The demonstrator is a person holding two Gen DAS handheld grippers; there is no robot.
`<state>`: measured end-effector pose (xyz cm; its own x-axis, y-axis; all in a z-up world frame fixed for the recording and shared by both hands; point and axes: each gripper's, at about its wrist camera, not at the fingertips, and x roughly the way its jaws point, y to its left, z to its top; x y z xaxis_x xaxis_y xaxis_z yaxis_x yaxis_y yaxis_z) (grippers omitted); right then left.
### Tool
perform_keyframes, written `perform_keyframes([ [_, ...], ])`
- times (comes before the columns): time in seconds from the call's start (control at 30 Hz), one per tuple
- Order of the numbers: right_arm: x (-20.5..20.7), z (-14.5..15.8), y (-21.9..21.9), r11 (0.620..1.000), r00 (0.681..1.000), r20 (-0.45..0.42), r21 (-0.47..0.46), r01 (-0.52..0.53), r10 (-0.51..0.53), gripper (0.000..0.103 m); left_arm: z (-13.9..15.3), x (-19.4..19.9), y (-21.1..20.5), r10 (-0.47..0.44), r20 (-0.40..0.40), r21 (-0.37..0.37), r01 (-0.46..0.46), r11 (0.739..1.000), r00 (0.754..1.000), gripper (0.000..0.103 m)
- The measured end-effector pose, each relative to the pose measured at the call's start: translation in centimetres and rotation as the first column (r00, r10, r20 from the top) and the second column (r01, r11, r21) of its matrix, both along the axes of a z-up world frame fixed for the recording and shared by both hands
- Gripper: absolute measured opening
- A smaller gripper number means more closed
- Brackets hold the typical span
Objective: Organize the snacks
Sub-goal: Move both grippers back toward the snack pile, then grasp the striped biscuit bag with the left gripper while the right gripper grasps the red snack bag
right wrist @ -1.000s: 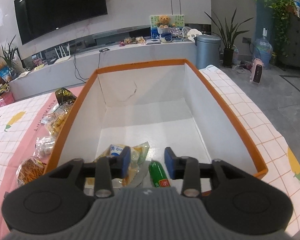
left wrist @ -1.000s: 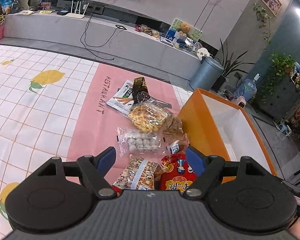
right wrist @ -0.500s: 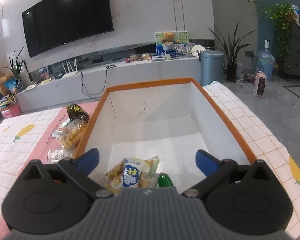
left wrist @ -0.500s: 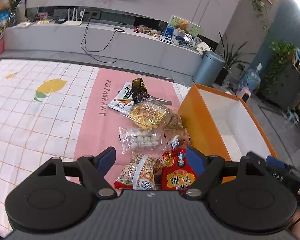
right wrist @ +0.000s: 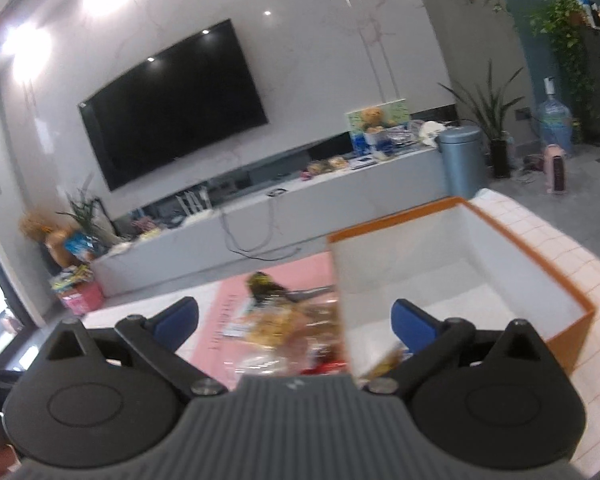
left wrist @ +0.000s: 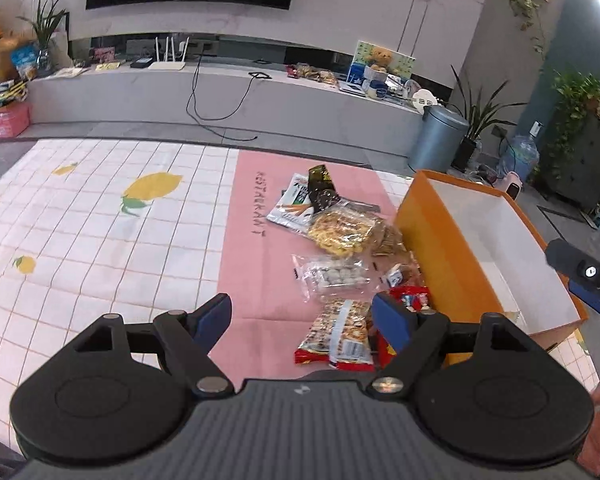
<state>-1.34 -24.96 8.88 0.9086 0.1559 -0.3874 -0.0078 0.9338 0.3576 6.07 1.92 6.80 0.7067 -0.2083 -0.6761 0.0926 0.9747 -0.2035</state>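
Several snack packets lie on the pink mat (left wrist: 244, 256) beside the orange box (left wrist: 432, 240): a peanut packet (left wrist: 338, 334), a red packet (left wrist: 410, 300), a clear bag of white balls (left wrist: 334, 276), a yellow crisp bag (left wrist: 342, 228) and a dark packet (left wrist: 322, 192). My left gripper (left wrist: 302, 318) is open and empty above the near packets. My right gripper (right wrist: 296, 322) is open and empty, raised over the near left wall of the box (right wrist: 540, 248). It also shows at the right edge of the left wrist view (left wrist: 584, 276). The right wrist view is blurred.
A white checked cloth with lemons (left wrist: 80, 220) covers the table to the left. Behind are a grey TV bench (left wrist: 220, 100), a TV (right wrist: 172, 100), a metal bin (left wrist: 436, 138) and plants (left wrist: 480, 116).
My right gripper opened, let a snack go in the box, then lifted and swung left. My left gripper drew back and rose a little over the packets.
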Motion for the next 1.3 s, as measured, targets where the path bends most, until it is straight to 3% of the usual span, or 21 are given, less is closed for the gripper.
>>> perform_keyframes([
  [0.17,-0.6,-1.2,1.6,1.0,1.0,0.009,-0.023,-0.017,0.017,0.1,-2.7,0.4,0.1,-0.014,-0.024,-0.006,0.014,1.0,1.0,0.094],
  [0.3,-0.8,-2.2,1.3,0.997,1.0,0.001,-0.081,-0.017,0.017,0.1,-5.6,1.0,-1.1,-0.113,-0.047,-0.001,0.113,0.994,0.992,0.094],
  [0.4,-0.3,-2.8,0.5,0.994,1.0,-0.022,-0.11,0.008,-0.011,0.1,-7.2,1.9,-2.1,-0.138,-0.074,0.0,0.138,0.99,0.988,0.094],
  [0.6,0.2,-3.8,-1.7,0.996,0.999,-0.047,-0.09,0.015,-0.019,0.1,-9.1,4.5,-3.8,-0.193,-0.073,-0.031,0.191,0.981,0.979,0.094],
  [0.83,1.0,-5.0,-3.4,0.998,0.997,-0.081,-0.061,-0.009,0.004,0.1,-11.9,8.2,-5.4,-0.179,-0.158,-0.054,0.173,0.983,0.971,0.094],
  [1.0,1.6,-5.7,-3.8,0.998,0.994,-0.108,-0.057,-0.017,0.011,0.1,-13.0,8.8,-5.9,-0.157,-0.151,-0.03,0.154,0.988,0.976,0.094],
  [1.03,1.7,-5.8,-3.9,0.998,0.994,-0.111,-0.055,-0.016,0.01,0.1,-13.0,8.9,-6.0,-0.16,-0.148,-0.035,0.157,0.987,0.976,0.093],
  [1.1,1.7,-5.8,-3.6,0.998,0.994,-0.113,-0.056,-0.019,0.012,0.1,-13.0,8.8,-6.0,-0.145,-0.131,-0.035,0.142,0.989,0.981,0.074],
  [1.17,1.8,-5.8,-3.3,0.998,0.993,-0.114,-0.064,-0.029,0.021,0.1,-13.1,8.7,-6.1,-0.142,-0.12,-0.029,0.139,0.99,0.983,0.066],
  [1.3,1.9,-5.9,-1.9,0.986,0.992,-0.126,-0.157,-0.049,0.029,0.1,-12.8,8.7,-5.4,-0.137,-0.134,-0.074,0.128,0.989,0.982,0.059],
])
